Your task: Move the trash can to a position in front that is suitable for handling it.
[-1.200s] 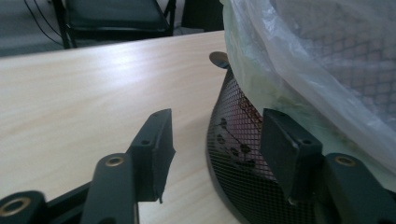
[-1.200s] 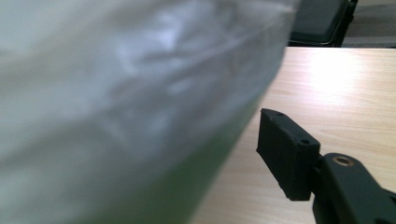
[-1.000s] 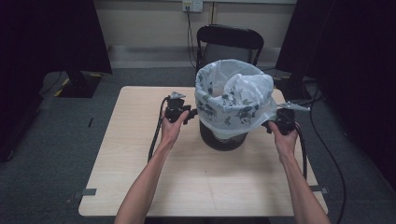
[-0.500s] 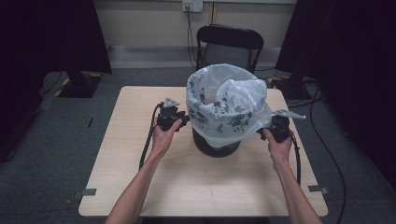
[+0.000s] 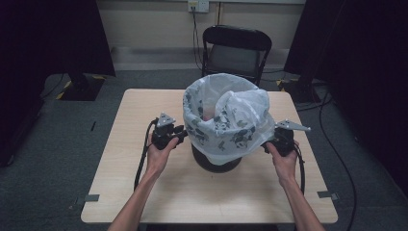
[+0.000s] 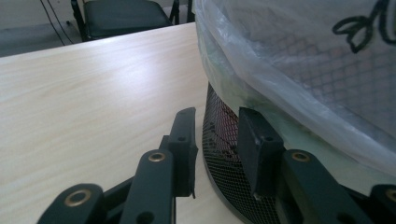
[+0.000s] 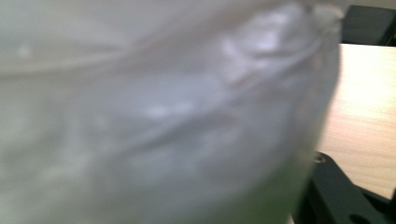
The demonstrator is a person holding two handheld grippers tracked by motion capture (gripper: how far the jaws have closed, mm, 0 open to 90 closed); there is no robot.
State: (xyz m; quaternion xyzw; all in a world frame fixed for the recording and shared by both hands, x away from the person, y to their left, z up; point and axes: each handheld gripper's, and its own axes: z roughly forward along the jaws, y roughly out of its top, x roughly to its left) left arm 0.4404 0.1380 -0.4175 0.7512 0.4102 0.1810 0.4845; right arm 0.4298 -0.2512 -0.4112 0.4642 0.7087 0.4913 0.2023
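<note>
A black mesh bin (image 5: 216,161) lined with a white printed plastic bag (image 5: 226,120) stands mid-table. My left gripper (image 5: 182,134) is at its left side, below the bag's hem. In the left gripper view its jaws (image 6: 217,116) have just been closing. A gap remains between them with nothing pinched, and the right pad sits against the mesh (image 6: 224,154). My right gripper (image 5: 267,144) is at the bag's lower right edge, and its jaws have also just been closing. In the right gripper view the bag (image 7: 154,112) covers the lens. One black finger (image 7: 329,186) shows beside it, so its grip is hidden.
The light wooden table (image 5: 144,110) has bare surface to the left, right and front of the bin. A black folding chair (image 5: 233,53) stands behind the far edge. Cables trail from both grippers along the person's forearms.
The bin with its bag has slid toward the person's side of the table, and both grippers have moved with it at its sides.
</note>
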